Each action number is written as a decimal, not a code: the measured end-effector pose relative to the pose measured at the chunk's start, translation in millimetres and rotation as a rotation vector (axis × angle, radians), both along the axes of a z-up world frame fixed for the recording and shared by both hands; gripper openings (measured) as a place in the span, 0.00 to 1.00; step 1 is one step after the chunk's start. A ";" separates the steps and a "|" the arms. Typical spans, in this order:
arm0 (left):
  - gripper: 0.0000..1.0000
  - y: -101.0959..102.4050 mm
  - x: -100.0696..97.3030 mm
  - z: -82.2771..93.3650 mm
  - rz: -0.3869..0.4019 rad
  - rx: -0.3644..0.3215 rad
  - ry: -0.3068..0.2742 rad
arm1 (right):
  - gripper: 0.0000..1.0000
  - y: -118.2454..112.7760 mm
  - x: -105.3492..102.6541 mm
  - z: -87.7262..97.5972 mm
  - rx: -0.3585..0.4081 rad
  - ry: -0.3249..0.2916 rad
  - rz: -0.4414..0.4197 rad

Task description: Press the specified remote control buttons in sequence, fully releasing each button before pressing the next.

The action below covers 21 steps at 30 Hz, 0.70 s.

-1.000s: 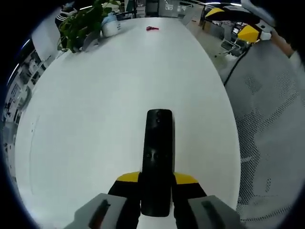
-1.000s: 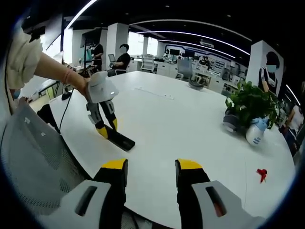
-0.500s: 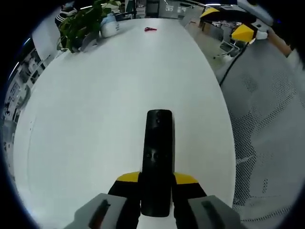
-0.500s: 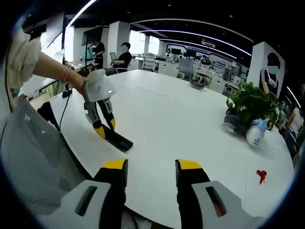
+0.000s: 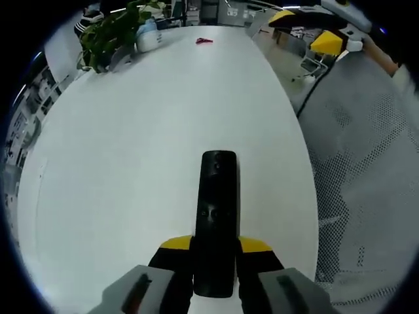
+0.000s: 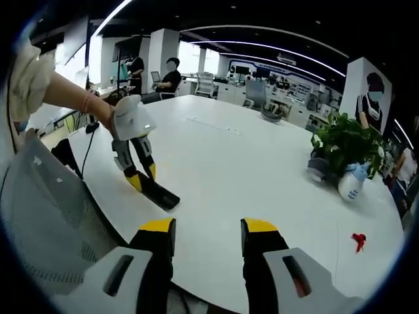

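My left gripper (image 5: 215, 256) clamps the black remote (image 5: 217, 216), which juts forward between its fingers over the white table (image 5: 131, 163). My right gripper (image 6: 208, 239) hangs wide with nothing between its fingers. Beyond its fingertips, office desks; a potted plant (image 6: 345, 144) and red scrap (image 6: 359, 239) sit to their right.

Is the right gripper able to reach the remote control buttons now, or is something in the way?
Probably yes. The right gripper is open and holds nothing, and bare table lies between it and the remote control, which the left gripper clamps at one end.
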<state>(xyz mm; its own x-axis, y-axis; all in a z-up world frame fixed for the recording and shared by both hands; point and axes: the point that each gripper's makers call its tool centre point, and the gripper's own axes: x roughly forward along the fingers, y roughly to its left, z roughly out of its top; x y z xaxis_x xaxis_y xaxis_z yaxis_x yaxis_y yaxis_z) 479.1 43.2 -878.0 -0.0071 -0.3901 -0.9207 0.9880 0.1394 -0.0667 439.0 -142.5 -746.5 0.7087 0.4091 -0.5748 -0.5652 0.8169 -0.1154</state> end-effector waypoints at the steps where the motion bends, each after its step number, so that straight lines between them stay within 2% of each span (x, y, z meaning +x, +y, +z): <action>1: 0.24 0.0 -0.9 0.0 0.002 -0.002 0.000 | 0.41 0.0 0.0 0.0 0.000 0.000 0.000; 21: 0.24 -2.9 -13.7 0.7 0.057 -0.053 0.010 | 0.40 1.2 -1.0 -1.8 -0.009 0.007 0.009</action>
<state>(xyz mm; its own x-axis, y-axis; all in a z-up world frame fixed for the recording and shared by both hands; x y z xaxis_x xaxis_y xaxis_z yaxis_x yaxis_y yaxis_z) 465.4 40.3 -877.2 0.0078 -0.4380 -0.8990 0.9778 0.1915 -0.0848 438.0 -141.3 -748.3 0.7006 0.4105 -0.5836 -0.5735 0.8106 -0.1183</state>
